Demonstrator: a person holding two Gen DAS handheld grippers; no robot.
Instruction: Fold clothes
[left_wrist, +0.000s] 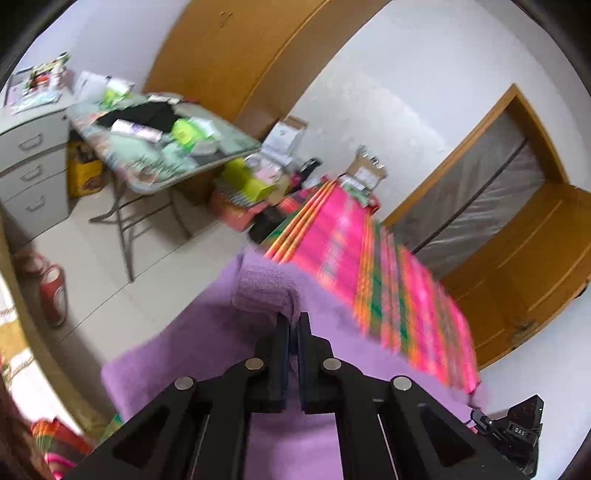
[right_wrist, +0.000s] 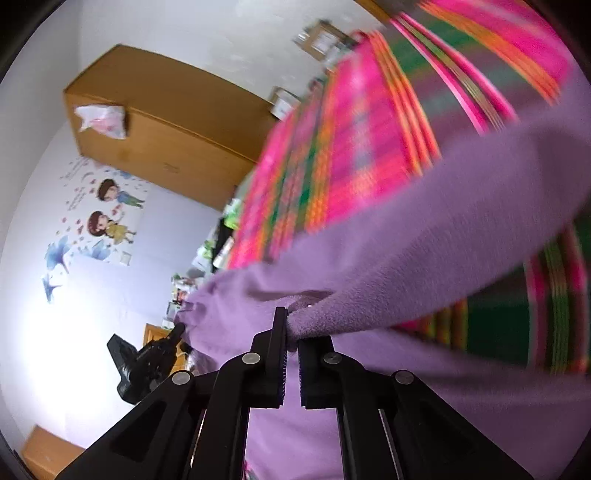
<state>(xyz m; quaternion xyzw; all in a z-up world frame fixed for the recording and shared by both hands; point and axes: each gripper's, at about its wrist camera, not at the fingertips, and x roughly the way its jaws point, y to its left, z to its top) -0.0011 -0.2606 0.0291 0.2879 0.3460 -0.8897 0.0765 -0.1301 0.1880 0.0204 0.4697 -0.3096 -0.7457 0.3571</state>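
1. Left wrist view: the left gripper (left_wrist: 294, 325) had its fingers (left_wrist: 280, 354) pressed almost together, pinching a rolled edge of the purple fleece garment (left_wrist: 207, 332). The cloth bunched just above the fingertips and spread down and to both sides of them.
2. Right wrist view: the right gripper (right_wrist: 291, 332) likewise had its fingers (right_wrist: 279, 350) nearly shut, pinching a thick fold of the same purple fleece garment (right_wrist: 424, 258). From this pinch a long band of cloth, probably a sleeve or a hem, ran up and to the right across the frame.
3. Both pinch points lay at the fingertips, so the garment hung between the two grippers. Its long axis ran roughly from one gripper to the other, crosswise to the line along which each pair of fingers pointed.
4. The other gripper was visible in each view: low at the right edge in the left wrist view (left_wrist: 517, 432), low at the left in the right wrist view (right_wrist: 147, 358). They stood side by side, well apart.
5. Beyond and beneath the garment lay the pink, green and orange striped bed cover (left_wrist: 351, 236), the surface on which a fold would be laid.
6. Judgement: neither hand was nearer; the coming move likely called for both to carry the held edge forward together, keeping it taut.
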